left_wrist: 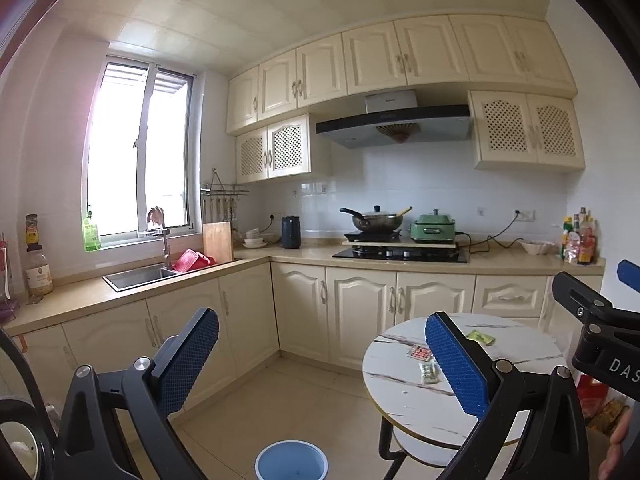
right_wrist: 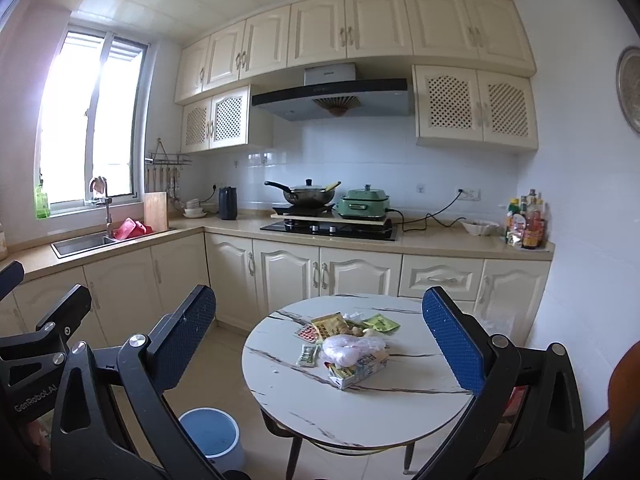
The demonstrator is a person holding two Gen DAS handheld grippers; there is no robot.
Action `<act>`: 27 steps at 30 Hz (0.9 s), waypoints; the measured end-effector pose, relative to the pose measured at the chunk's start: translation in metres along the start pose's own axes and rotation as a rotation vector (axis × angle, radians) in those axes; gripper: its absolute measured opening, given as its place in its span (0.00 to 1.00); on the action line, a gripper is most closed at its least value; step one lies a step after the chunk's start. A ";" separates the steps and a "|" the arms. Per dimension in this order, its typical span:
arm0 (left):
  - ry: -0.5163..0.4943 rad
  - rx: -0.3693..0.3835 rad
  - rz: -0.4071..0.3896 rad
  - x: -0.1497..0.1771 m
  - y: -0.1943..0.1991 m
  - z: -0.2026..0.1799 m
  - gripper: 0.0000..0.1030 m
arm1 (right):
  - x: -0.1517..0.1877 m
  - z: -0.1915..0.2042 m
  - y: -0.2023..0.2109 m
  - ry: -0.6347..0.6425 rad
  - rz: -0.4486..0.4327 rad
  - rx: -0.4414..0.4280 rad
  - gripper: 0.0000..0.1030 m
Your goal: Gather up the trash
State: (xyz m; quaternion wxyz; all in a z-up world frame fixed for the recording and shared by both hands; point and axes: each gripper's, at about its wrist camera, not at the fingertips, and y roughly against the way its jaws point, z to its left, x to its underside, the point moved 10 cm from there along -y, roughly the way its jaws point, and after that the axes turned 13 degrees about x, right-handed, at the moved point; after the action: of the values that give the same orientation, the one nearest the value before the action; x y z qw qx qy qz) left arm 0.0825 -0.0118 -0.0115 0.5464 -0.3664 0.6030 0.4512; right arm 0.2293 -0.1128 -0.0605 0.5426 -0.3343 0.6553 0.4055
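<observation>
A round white marble-look table (right_wrist: 360, 412) holds a pile of trash: a crumpled clear plastic bag (right_wrist: 352, 349), a small carton (right_wrist: 356, 372), a yellow snack packet (right_wrist: 330, 325), a green packet (right_wrist: 382, 323), a red blister pack (right_wrist: 307, 334) and a small green wrapper (right_wrist: 307, 356). A blue bin (right_wrist: 212, 438) stands on the floor left of the table; it also shows in the left wrist view (left_wrist: 291, 460). My right gripper (right_wrist: 320, 344) is open and empty, held above and before the table. My left gripper (left_wrist: 320, 364) is open and empty, left of the table (left_wrist: 404, 396).
Cream cabinets and a beige counter (right_wrist: 432, 240) run along the back and left walls. On the counter are a sink (right_wrist: 82, 242), a stove with a wok (right_wrist: 310, 196), a green cooker (right_wrist: 366, 204) and bottles (right_wrist: 526, 220). Tiled floor (left_wrist: 304, 400) lies between table and cabinets.
</observation>
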 end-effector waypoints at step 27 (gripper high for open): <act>0.014 -0.003 0.018 -0.001 -0.003 0.000 0.99 | 0.000 0.001 0.002 0.003 0.008 -0.012 1.00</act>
State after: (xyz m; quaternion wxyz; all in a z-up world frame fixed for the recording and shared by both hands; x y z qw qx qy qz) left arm 0.0854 -0.0131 -0.0109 0.5373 -0.3651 0.6095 0.4546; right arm 0.2277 -0.1105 -0.0605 0.5379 -0.3355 0.6549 0.4114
